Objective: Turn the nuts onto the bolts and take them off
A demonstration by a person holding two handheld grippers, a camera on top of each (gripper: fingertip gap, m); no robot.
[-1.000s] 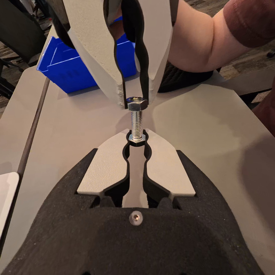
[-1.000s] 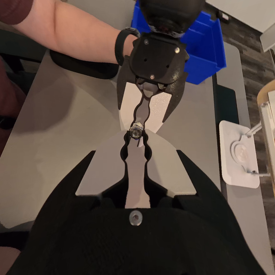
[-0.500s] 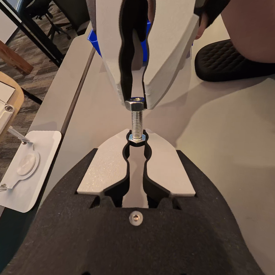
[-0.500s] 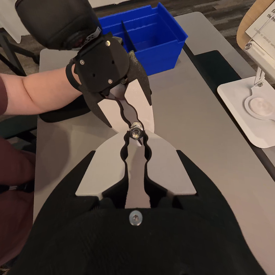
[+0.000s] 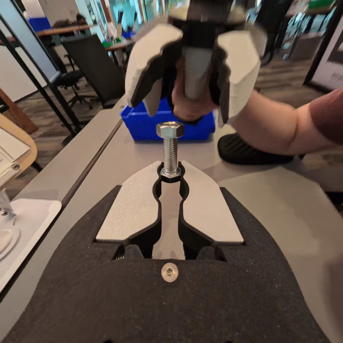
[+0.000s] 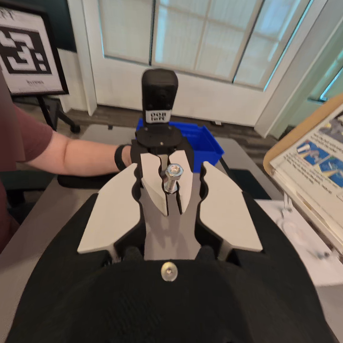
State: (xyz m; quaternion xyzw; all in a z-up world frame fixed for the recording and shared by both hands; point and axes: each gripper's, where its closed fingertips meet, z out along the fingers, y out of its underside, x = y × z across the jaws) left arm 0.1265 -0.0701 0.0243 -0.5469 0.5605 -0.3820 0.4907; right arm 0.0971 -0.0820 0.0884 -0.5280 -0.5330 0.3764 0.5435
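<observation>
We've just let go of the bolt (image 5: 170, 146) head — right gripper (image 5: 187, 113) now gapes open above, left gripper (image 5: 170, 171) still pinching the nut (image 5: 170, 174) — probably regripping for another turn

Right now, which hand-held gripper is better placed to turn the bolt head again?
The right hand-held gripper: it is open above the bolt head, while the left hand-held gripper is shut on the nut.

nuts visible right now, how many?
1. The nut sits low on the bolt, clamped in the left gripper; the right gripper is open, off the bolt head. The blue bin may hide more.
</observation>
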